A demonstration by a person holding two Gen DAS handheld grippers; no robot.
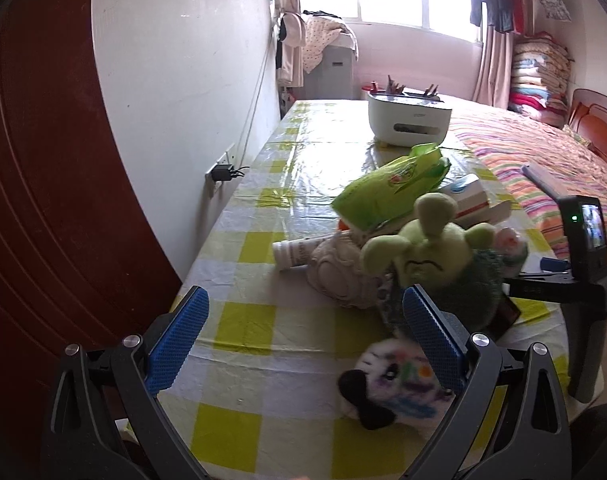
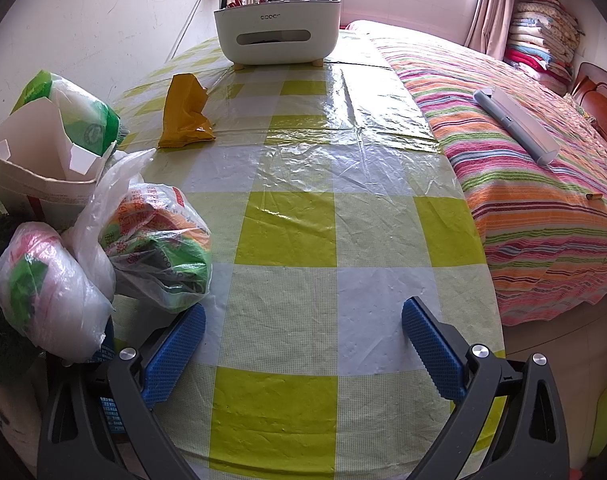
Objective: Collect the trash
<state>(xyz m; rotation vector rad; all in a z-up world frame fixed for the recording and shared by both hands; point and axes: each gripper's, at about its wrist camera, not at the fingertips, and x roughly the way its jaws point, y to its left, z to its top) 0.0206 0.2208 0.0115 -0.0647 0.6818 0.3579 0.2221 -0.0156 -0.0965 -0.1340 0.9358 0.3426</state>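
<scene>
Table (image 1: 263,216) with a yellow and white check cloth fills your left wrist view. Your left gripper (image 1: 303,336) is wide open above the near end of it, and its blue pads (image 1: 179,340) hold nothing. Just past the right pad sits a green plush toy (image 1: 427,248), leaning on a fuzzy dark green thing. A black and white plush toy (image 1: 387,380) lies under that right pad. A white tube (image 1: 295,252) lies on its side beside a cream plush. Behind them a green wrapper (image 1: 387,188) rests on top of the pile. A white caddy (image 1: 407,120) stands at the far end of the table. Your other gripper shows at the right edge.

In your right wrist view, your right gripper (image 2: 303,352) is open too, with bare cloth between its pads. A crumpled plastic bag (image 2: 155,248) with trash inside touches the left pad. Another plastic bundle (image 2: 51,288) sits beside it, at the left. An open paper carton (image 2: 47,160) stands behind them. A yellow wrapper (image 2: 185,112) lies alone farther up the table, near the white caddy (image 2: 277,36). A striped bed (image 2: 535,208) is just beside the table on the right
</scene>
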